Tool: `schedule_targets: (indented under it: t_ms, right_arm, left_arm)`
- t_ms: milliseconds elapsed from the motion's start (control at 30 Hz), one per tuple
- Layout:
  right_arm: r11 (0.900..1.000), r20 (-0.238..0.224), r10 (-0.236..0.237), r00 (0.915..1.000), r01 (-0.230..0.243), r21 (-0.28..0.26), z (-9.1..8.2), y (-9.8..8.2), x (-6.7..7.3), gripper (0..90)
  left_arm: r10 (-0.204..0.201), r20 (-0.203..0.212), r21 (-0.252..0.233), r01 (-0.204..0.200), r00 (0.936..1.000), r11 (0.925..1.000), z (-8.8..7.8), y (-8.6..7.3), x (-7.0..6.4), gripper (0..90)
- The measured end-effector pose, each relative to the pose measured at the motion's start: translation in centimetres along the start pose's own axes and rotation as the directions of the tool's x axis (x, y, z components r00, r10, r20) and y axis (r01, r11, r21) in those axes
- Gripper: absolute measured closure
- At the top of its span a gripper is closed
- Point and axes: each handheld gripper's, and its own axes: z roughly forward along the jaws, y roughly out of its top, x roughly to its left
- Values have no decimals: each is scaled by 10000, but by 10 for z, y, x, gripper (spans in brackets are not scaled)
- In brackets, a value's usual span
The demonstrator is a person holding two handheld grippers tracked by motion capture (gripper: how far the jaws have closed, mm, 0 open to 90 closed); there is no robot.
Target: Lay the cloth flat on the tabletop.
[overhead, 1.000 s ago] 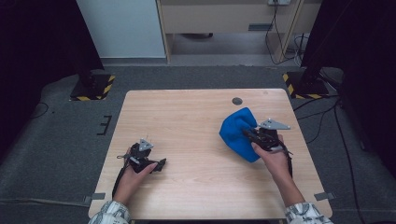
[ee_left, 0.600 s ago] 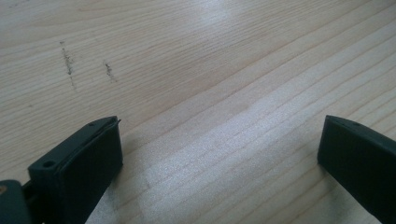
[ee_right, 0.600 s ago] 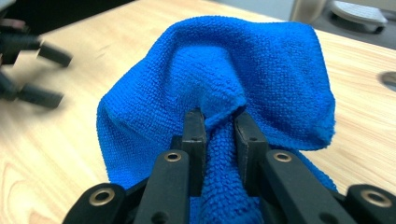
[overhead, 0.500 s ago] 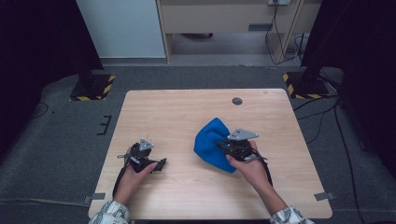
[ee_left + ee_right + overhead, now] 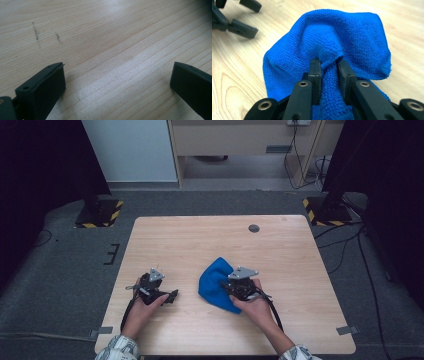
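A crumpled blue cloth (image 5: 215,282) lies near the middle of the wooden table (image 5: 210,240). My right gripper (image 5: 231,289) is shut on it; in the right gripper view a bunched fold of the blue cloth (image 5: 329,45) is pinched between the two jaws of the right gripper (image 5: 329,63), and the rest spreads over the wood ahead. My left gripper (image 5: 170,296) rests low on the table at the front left, open. In the left gripper view the left gripper (image 5: 117,77) has its jaws far apart over bare wood. The left gripper's fingers (image 5: 242,28) show at the upper left of the right gripper view.
A small dark round disc (image 5: 254,228) sits in the tabletop near the far right edge. Two dark scuff marks (image 5: 36,31) lie on the wood ahead of the left gripper. Grey carpet surrounds the table, with cables at the right (image 5: 345,255).
My right gripper has carried the blue cloth leftward and toward the front of the table, closer to the left gripper. The left hand has stayed where it was.
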Motion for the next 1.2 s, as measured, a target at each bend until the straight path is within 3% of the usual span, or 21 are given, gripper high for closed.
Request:
schedule_targets:
  t_ms: [233,267,300,333,400,433,533,600,700,767,867,900,933,967,1000,1200]
  right_arm:
    - [9987,123,-275,9995,269,443,13,-9,9,684]
    - [9987,209,-236,9995,226,447,14,-11,10,589]
    - [9987,209,-236,9995,226,447,14,-11,10,589]
    - [9988,254,-238,9994,226,437,12,-9,10,469]
    - [9995,237,-174,9996,167,283,8,-6,10,372]
    - [9995,237,-174,9996,167,283,8,-6,10,372]
    - [9998,278,-175,9995,175,-6,1,0,10,186]
    - [9997,164,-9,9999,13,-244,-5,2,7,151]
    - [9983,-53,7,10000,-10,-582,-15,6,3,112]
    - [9978,-86,-22,10000,17,-666,-19,7,0,112]
    - [9959,322,200,9993,-171,-884,-31,7,-16,239]
    - [9959,322,200,9993,-171,-884,-31,7,-16,239]
    - [9966,461,245,9986,-208,-801,-34,3,-24,349]
    - [9966,461,245,9986,-208,-801,-34,3,-24,349]
    - [9978,556,302,9980,-268,-613,-34,-2,-31,445]
    - [9983,638,579,9963,-574,-99,-26,-14,-42,591]
  left_arm:
    - [8,12,-4,-8,10000,10000,0,0,0,0]
    - [0,8,-4,0,10000,10000,0,0,0,0]
    - [0,8,-4,0,10000,10000,0,0,0,0]
    - [38,44,-11,-38,10000,10000,0,1,-1,0]
    - [59,99,-33,-59,9999,10000,0,1,-2,1]
    - [59,99,-33,-59,9999,10000,0,1,-2,2]
    - [82,315,-12,-81,9995,10000,0,2,-4,14]
    - [-7,642,-116,15,9979,9999,-3,5,-5,38]
    - [-103,743,-470,138,9972,9988,-8,8,-7,42]
    - [-117,825,-570,165,9965,9982,-9,9,-8,45]
    - [-83,786,-964,159,9969,9952,-14,14,-16,53]
    - [-83,786,-964,159,9969,9952,-14,14,-16,56]
    - [67,789,-1022,14,9969,9948,-14,17,-20,69]
    - [67,789,-1022,14,9969,9948,-14,17,-20,82]
    - [251,609,-876,-197,9978,9960,-12,19,-23,90]
    - [259,615,-852,-206,9978,9962,-11,22,-32,130]
